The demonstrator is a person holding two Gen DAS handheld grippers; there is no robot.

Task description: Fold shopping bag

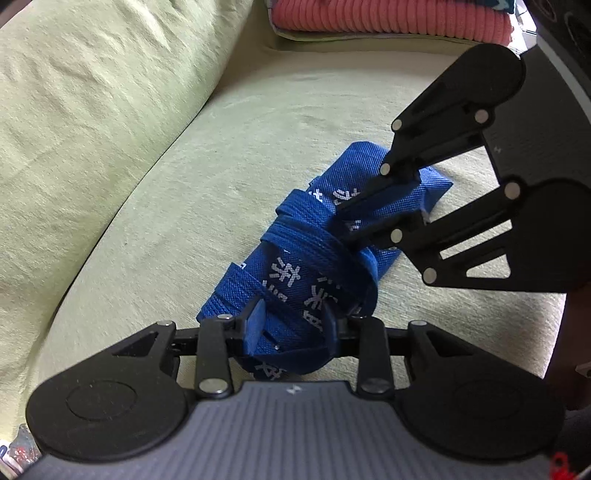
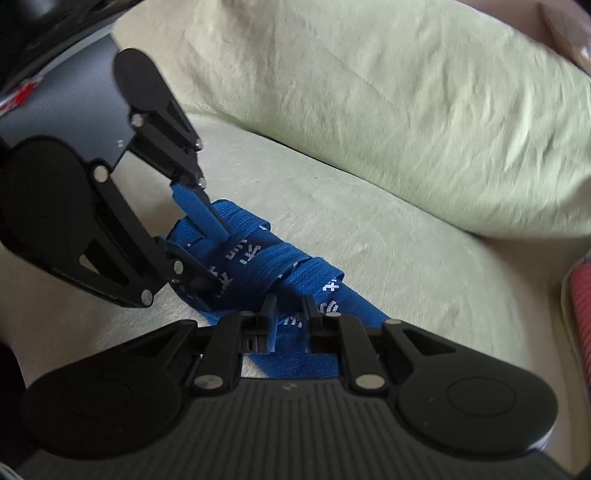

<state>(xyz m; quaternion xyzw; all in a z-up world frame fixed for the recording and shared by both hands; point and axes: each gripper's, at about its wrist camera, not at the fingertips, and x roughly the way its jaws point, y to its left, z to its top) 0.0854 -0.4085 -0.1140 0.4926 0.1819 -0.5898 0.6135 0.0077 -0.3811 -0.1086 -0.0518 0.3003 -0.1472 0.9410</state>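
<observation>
The blue shopping bag (image 1: 288,266) with white print lies folded into a narrow bundle on the pale green sofa seat (image 1: 229,147), its strap (image 1: 306,236) wound around the middle. My left gripper (image 1: 293,321) is shut on the bundle's near end. Reaching in from the upper right, my right gripper (image 1: 345,225) is shut on the far end. In the right wrist view the bag (image 2: 295,266) runs between the right gripper (image 2: 290,310) at the bottom and the left gripper (image 2: 221,264) at the upper left. The bag's underside is hidden.
A plump green back cushion (image 1: 92,92) borders the seat, also filling the upper right of the right wrist view as the cushion (image 2: 406,110). A folded pink ribbed textile (image 1: 388,18) lies at the seat's far end. Bare seat fabric surrounds the bag.
</observation>
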